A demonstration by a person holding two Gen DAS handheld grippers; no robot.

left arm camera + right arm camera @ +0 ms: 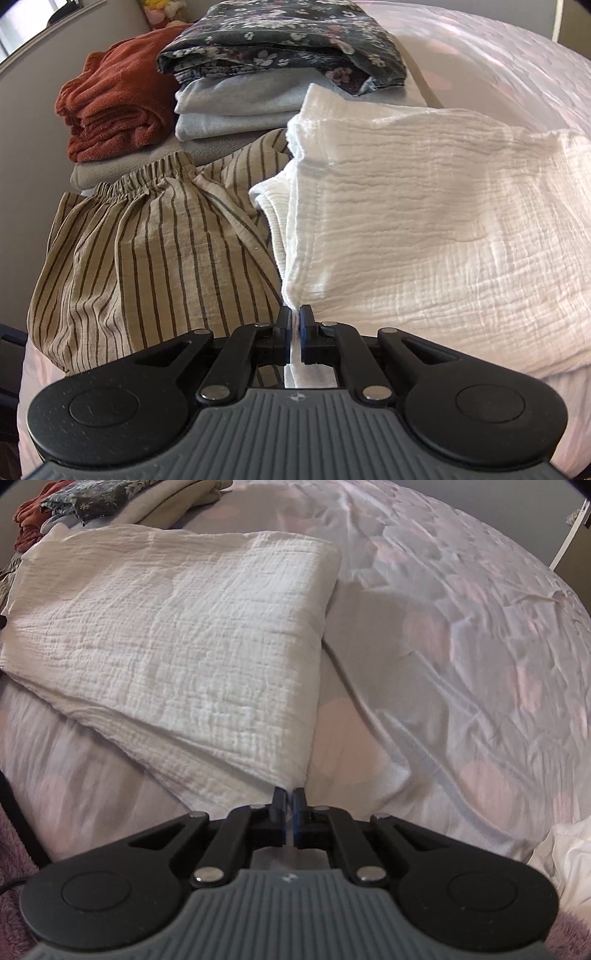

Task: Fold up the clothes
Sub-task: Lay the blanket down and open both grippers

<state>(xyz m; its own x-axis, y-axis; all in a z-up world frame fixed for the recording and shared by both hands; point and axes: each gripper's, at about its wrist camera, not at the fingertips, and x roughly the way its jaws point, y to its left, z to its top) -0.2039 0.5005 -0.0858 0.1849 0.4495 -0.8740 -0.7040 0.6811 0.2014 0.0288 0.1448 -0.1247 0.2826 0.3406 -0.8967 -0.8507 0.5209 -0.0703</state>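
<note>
A white crinkled garment [424,229] lies folded on the bed and also shows in the right wrist view [177,646]. My left gripper [294,317] is shut on its near left edge; white cloth shows between the fingers. My right gripper [289,799] is shut on the garment's near right corner, pinching a thin bit of cloth. The garment's left part overlaps a beige striped garment [147,258].
A stack of folded clothes stands behind: a floral dark piece [288,40], a grey piece [240,110], a rust-red towel [114,107]. The bedsheet [461,664] is pale with pink dots and spreads to the right. Another white cloth [569,860] lies at the lower right.
</note>
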